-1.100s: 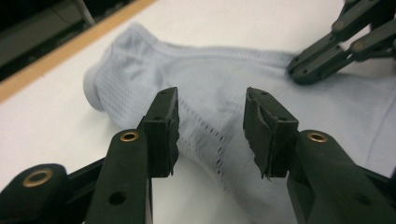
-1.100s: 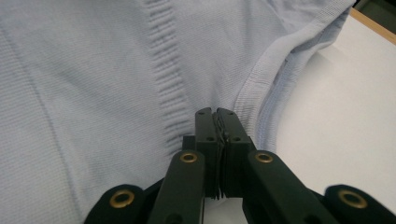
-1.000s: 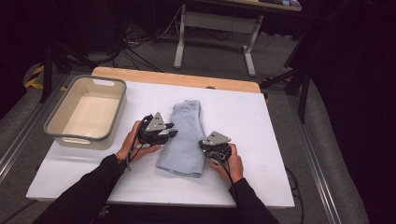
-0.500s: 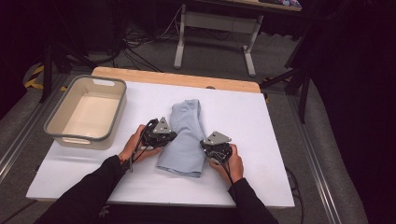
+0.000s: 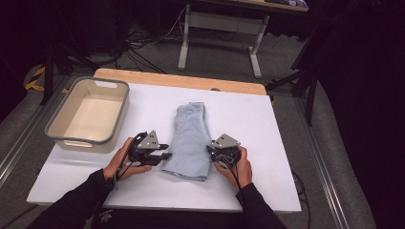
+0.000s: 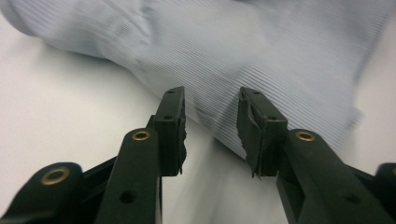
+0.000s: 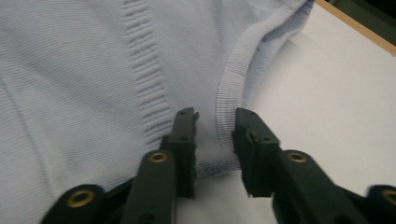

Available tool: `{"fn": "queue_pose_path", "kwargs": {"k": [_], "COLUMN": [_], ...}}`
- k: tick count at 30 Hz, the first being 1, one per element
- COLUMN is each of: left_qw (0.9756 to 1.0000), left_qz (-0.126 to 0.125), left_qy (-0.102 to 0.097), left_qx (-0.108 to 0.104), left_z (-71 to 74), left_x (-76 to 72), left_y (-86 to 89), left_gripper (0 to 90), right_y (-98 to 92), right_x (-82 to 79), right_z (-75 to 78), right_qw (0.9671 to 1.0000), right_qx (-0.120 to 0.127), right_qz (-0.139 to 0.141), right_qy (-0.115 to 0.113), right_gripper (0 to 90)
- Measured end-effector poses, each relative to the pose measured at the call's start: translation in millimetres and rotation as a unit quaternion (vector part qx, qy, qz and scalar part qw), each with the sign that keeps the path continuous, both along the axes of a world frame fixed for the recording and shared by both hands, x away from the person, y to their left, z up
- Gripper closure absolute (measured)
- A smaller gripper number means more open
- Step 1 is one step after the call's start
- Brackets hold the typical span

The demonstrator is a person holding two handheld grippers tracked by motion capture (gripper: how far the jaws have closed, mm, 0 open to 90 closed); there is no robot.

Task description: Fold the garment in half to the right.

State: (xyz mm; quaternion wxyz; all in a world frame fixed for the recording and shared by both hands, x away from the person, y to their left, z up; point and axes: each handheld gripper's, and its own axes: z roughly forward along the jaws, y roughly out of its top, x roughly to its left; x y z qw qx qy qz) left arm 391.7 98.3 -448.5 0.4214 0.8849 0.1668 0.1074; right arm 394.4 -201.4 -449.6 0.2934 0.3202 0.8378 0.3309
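Flanking one folded blue garment (image 5: 192, 140), left tongs (image 5: 164, 151) and right tongs (image 5: 211, 150) have just released.

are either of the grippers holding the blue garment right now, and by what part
Neither holds it. The left gripper stands open at the light blue garment's near side edge. The right gripper has just opened, its jaws straddling the ribbed hem without pinching it.

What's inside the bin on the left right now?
The bin holds nothing visible: its pale floor shows bare. Its near wall hides the strip of floor just behind it. The folded cloth lies on the table.
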Motion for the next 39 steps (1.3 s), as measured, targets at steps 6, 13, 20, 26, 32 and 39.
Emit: {"fn": "queue_pose_path", "kwargs": {"k": [6,13,20,26,32,39], "left_qw": [0.9990,0.9980,0.9974,0.9958,0.9950,0.9950], "left_qz": [-0.036,-0.044,-0.052,-0.075,-0.085,-0.084], "left_qy": [0.021,0.020,0.003,-0.004,-0.009,-0.023], "left_qx": [0.017,0.041,0.049,0.052,0.051,0.049], "left_z": [-7.8,-13.6,-10.9,-10.1,-10.3,-8.4], "left_x": [-19.1,-24.3,-25.8,-33.1,-38.5,-39.7], "left_y": [-4.3,-13.0,-15.0,-20.2,-25.7,-25.8], "left_gripper": [56.6,53.8,76.9,80.1,79.9,74.1], "right_y": [-7.3,-21.3,-21.8,-18.1,-12.1,-10.4], "right_x": [8.0,18.9,22.3,21.2,20.2,19.5], "right_z": [-3.3,-5.9,-5.4,-3.1,-1.1,-0.9], "right_qw": [0.9988,0.9908,0.9875,0.9917,0.9964,0.9974], "right_qx": [0.032,0.100,0.113,0.091,0.060,0.056], "right_qz": [-0.015,-0.024,-0.006,-0.004,-0.003,-0.006], "right_qy": [0.033,0.088,0.110,0.091,0.059,0.045], "right_gripper": [55.3,52.0,65.3,71.1,74.5,73.1]}}
